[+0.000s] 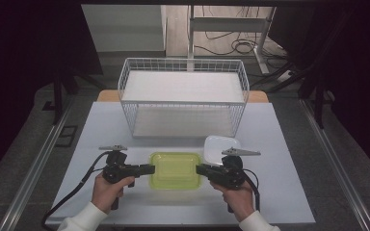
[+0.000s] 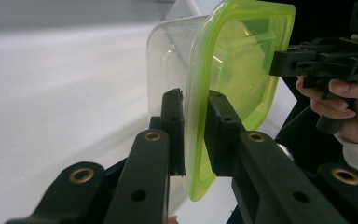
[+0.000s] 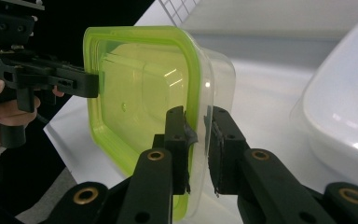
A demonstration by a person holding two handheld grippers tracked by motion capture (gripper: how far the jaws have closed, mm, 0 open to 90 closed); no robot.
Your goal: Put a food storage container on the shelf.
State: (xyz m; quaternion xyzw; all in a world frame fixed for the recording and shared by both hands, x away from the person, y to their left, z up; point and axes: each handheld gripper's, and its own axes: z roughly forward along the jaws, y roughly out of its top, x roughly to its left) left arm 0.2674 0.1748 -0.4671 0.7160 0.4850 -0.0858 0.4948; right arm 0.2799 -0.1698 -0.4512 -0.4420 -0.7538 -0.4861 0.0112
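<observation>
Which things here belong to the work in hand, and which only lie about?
In the job:
- green-lidded container, clamped at both ends
- left gripper
- right gripper

Lying about:
- white dish, beside the container
- wire basket, at the table's far side

the right hand-held gripper (image 3: 196, 144) clamps the green-lidded container's (image 3: 140, 107) rim, with a white dish (image 3: 345, 112) beside it.

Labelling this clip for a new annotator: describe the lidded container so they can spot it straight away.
Start at the white wire basket at the far end of the table. In front of it, the container sits between the left hand-held gripper and the right hand-held gripper, each clamped on one rim. Its yellow-green lid and clear body distinguish it from the plain white dish beside it.
</observation>
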